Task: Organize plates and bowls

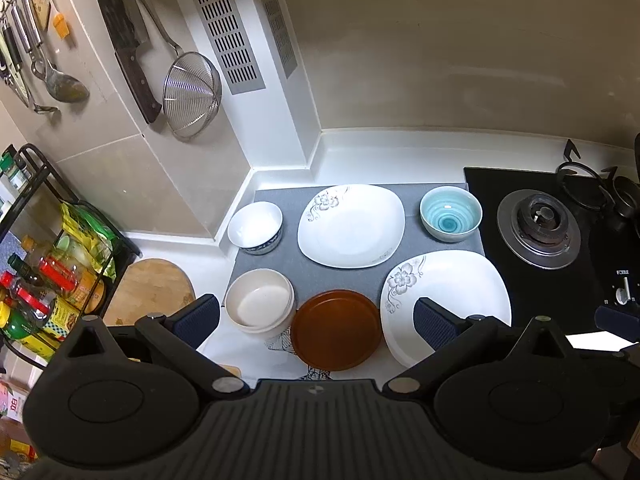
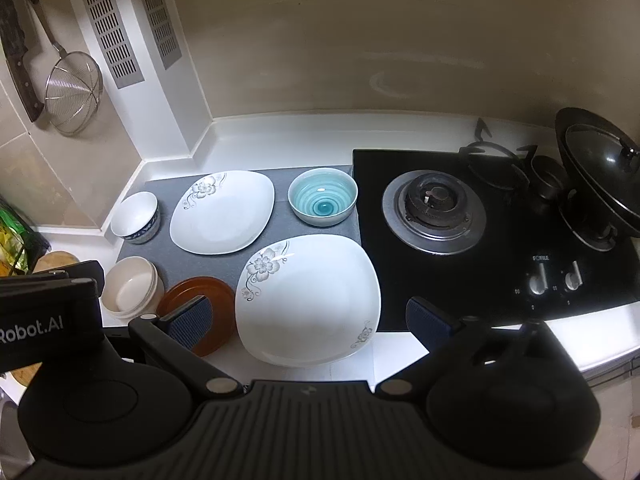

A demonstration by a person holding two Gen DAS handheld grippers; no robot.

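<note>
Both jaws gape wide, empty: left gripper [image 1: 316,320] over brown plate [image 1: 335,329], right gripper [image 2: 308,320] over floral plate [image 2: 307,300], bowls scattered toward ten o'clock, likely awaiting stacking.

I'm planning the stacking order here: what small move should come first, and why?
Probably lower the right claw onto the near white plate to lift it onto the matching far plate. Both claws are open and empty, and that plate lies right under it.
</note>
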